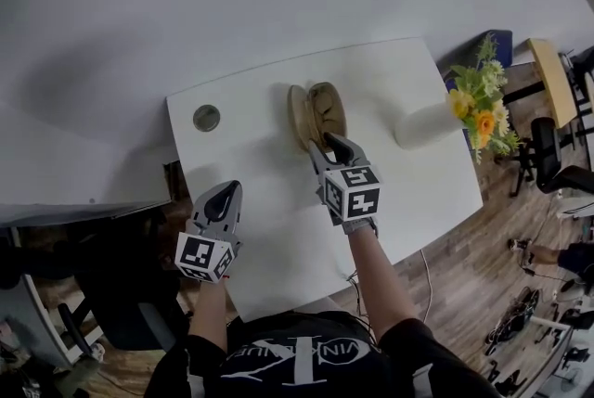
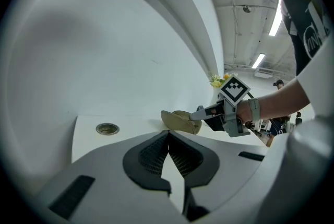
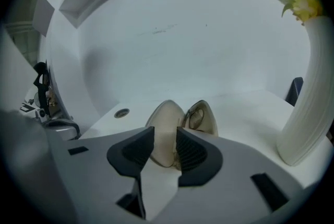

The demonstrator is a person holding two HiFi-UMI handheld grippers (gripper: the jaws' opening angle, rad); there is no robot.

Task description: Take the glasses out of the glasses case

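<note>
Tan glasses case (image 1: 316,113) at tips of right tongs (image 1: 332,143)

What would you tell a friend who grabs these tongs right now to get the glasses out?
The left tongs are shut and empty, over the near part of the white table, apart from the case.
The right tongs are open at the near end of the open tan clamshell glasses case. Its edge shows between them, but the pads do not seem to press on it.
The thin dark-framed glasses lie in the case's right half.
Done: the case is open.
Left: pinch the glasses and lift them out.
</note>
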